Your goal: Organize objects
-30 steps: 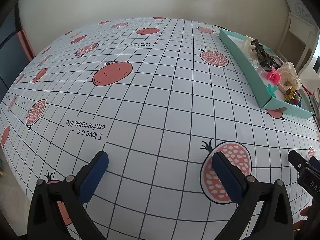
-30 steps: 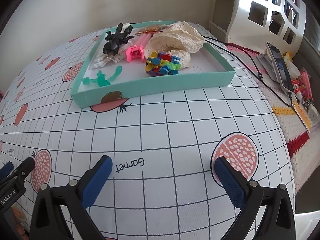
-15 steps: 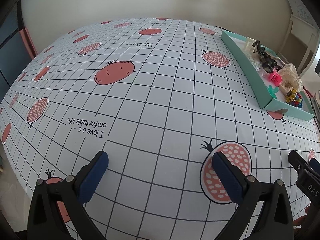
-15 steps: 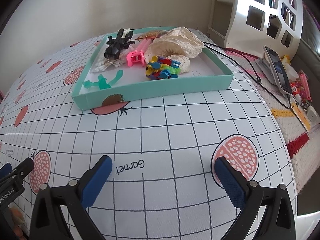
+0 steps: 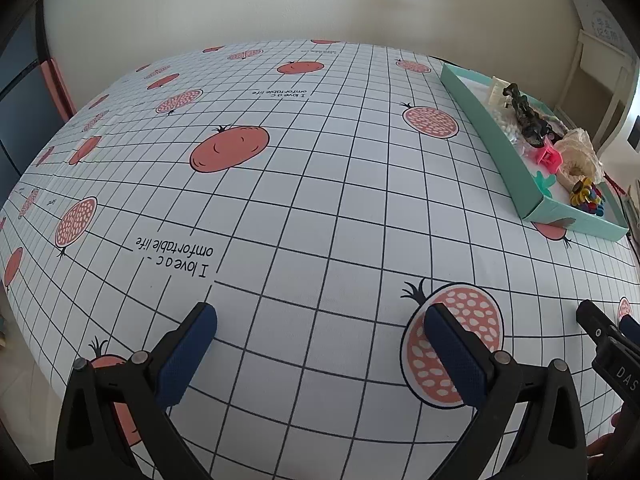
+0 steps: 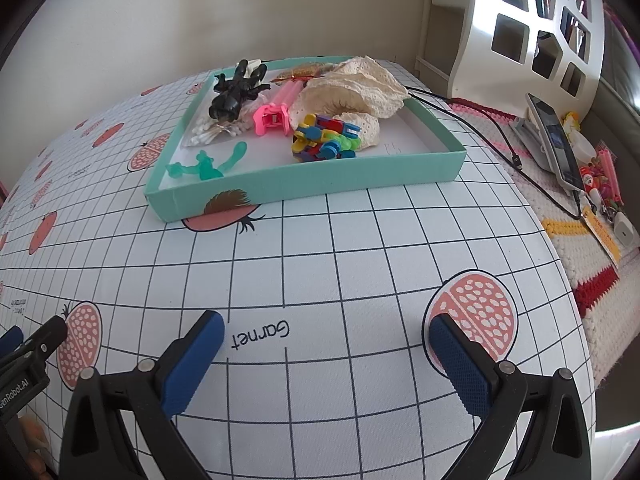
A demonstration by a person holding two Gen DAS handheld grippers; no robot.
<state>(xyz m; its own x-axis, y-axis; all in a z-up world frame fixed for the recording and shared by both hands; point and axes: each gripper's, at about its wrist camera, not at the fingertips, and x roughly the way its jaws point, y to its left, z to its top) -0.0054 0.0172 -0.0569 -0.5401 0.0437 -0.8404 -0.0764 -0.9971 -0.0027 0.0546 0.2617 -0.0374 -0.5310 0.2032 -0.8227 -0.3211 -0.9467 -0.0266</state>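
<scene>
Teal cardboard tray (image 6: 304, 184) sits at the far right of the bench (image 5: 320, 200), holding a loose jumble of small things. Inside it lie a black toy figure (image 6: 232, 96), a pink hair clip (image 6: 272, 119), a bundle of multicoloured clips (image 6: 324, 140), a translucent green piece (image 6: 208, 166), a packet of cotton swabs (image 6: 212, 132) and a crumpled cream lace cloth (image 6: 356, 92). Everything small appears to be gathered in the tray; none lies loose on the gridded cloth with its pomegranate print. Judging from that, the collecting looks largely done, though the items inside are unsorted and may need arranging.

Both claws hover low over the near edge of the bench, well apart from the tray. The left claw (image 5: 320, 352) has its blue pads spread wide and holds nothing. The right claw (image 6: 324, 352) is likewise spread wide and empty.

The right wrist view faces the tray head on and shows its contents clearly, plus a phone (image 6: 556, 144) on a stand, cables and a white shelf (image 6: 532, 28) beyond the bench's right edge. The left wrist view shows the tray only edgewise, but reveals the broad bare stretch of cloth to its left.
</scene>
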